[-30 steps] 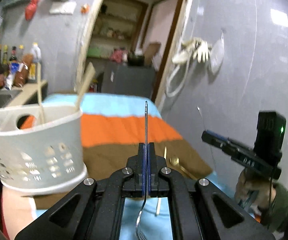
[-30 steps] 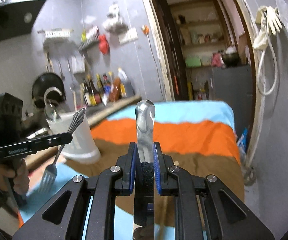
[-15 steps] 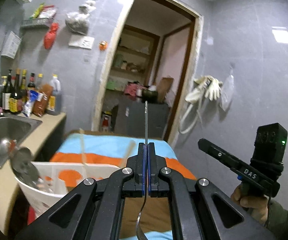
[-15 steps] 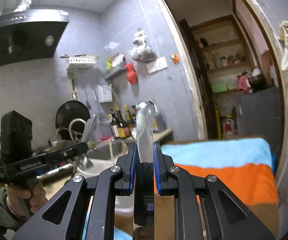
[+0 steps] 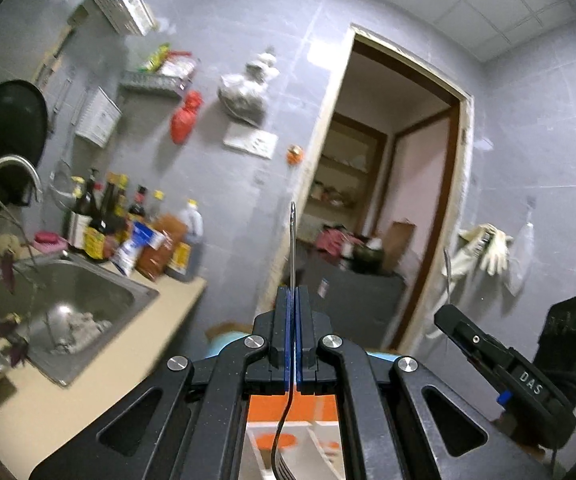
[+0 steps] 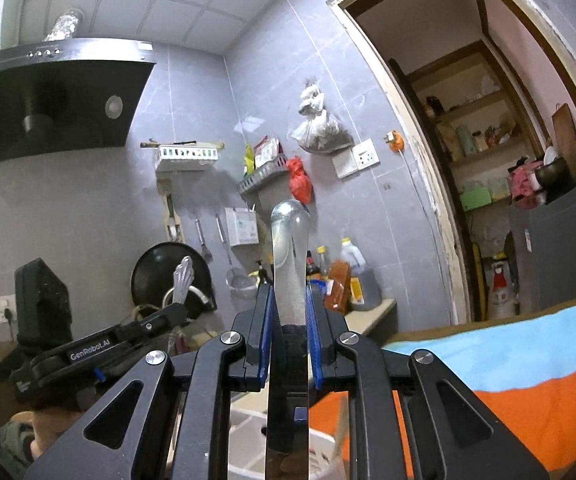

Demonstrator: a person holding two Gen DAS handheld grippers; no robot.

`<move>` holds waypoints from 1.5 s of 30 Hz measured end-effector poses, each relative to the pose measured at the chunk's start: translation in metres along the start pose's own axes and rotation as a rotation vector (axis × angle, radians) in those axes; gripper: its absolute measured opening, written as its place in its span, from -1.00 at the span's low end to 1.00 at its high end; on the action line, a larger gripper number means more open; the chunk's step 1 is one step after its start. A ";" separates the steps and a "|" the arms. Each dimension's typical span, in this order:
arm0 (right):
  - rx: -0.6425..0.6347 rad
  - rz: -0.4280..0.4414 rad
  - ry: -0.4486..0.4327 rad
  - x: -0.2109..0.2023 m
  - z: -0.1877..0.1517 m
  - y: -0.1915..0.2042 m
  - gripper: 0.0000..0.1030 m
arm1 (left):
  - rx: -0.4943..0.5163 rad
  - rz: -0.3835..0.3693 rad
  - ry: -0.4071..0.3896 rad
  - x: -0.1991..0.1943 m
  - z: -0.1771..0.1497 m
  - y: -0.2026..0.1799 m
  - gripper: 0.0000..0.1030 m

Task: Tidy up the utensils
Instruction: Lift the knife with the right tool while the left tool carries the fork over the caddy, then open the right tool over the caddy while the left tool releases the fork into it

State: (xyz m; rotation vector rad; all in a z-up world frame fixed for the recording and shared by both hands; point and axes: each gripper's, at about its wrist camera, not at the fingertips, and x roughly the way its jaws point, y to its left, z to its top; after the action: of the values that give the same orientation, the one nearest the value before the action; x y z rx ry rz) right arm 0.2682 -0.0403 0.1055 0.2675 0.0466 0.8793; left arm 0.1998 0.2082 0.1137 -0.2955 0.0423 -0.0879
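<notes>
- While both grippers are pointed level at the wall, a fork (image 5: 292, 240) is clamped edge-on in the left gripper (image 5: 292, 312).
- A knife (image 6: 290, 264) is clamped in the right gripper (image 6: 290, 312), above the white holder (image 6: 324, 456).

1. Left gripper (image 5: 292, 300) at centre-bottom, jaws clamped tight on a fork (image 5: 292, 256), handle standing straight up toward 12 o'clock, tines (image 5: 281, 470) hanging below at 6 o'clock.
2. Right gripper (image 5: 448, 316) at 4 o'clock, seen side-on, apart from the fork.
3. Steel sink (image 5: 67, 308) at 9 o'clock, bottles (image 5: 127, 232) just beyond it on the counter.
4. Open doorway (image 5: 388, 208) at 2 o'clock.
5. White holder (image 5: 320, 452) and orange cloth (image 5: 292, 408) at 6 o'clock, under the jaws.
</notes>
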 end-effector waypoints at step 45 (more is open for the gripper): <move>-0.136 -0.042 -0.026 0.010 -0.043 0.016 -0.66 | 0.063 0.061 -0.051 -0.007 -0.064 0.016 -0.82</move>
State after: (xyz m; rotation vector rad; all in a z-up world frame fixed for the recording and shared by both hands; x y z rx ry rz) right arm 0.2565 -0.0138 0.0685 0.1507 -0.0315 0.8333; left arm 0.1902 0.2055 0.0482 -0.2332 -0.0023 -0.0205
